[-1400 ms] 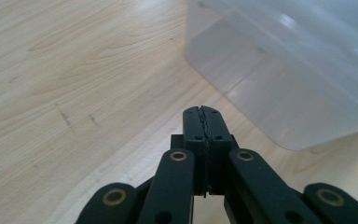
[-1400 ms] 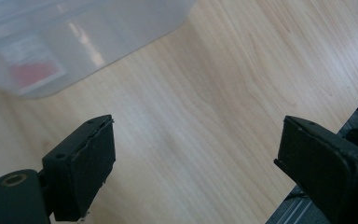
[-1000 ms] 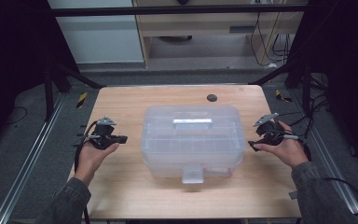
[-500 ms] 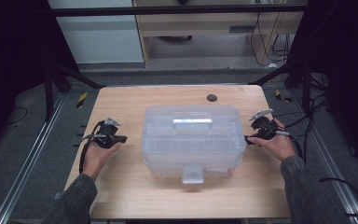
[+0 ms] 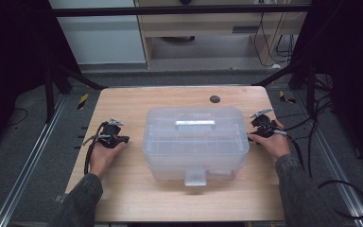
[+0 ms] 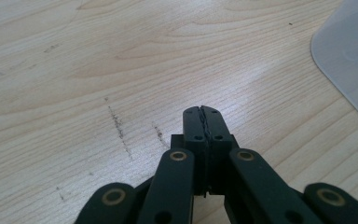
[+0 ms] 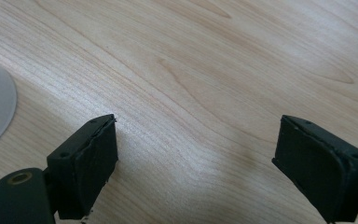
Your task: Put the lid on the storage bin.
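Translucent plastic box (image 5: 196,142) blurs its contents; left claw (image 6: 201,122) pressed together, right claw (image 7: 196,154) spread wide.

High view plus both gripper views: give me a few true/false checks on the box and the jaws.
1. The left gripper has its jaws pressed together. True.
2. The right gripper is shut. False: its jaws stand wide apart over bare wood.
3. The clear plastic box has its lid on. True.
4. The right gripper grips the box handle. False: it sits at the box's right side, holding nothing.
5. A small dark disc lies on the table behind the box. True.
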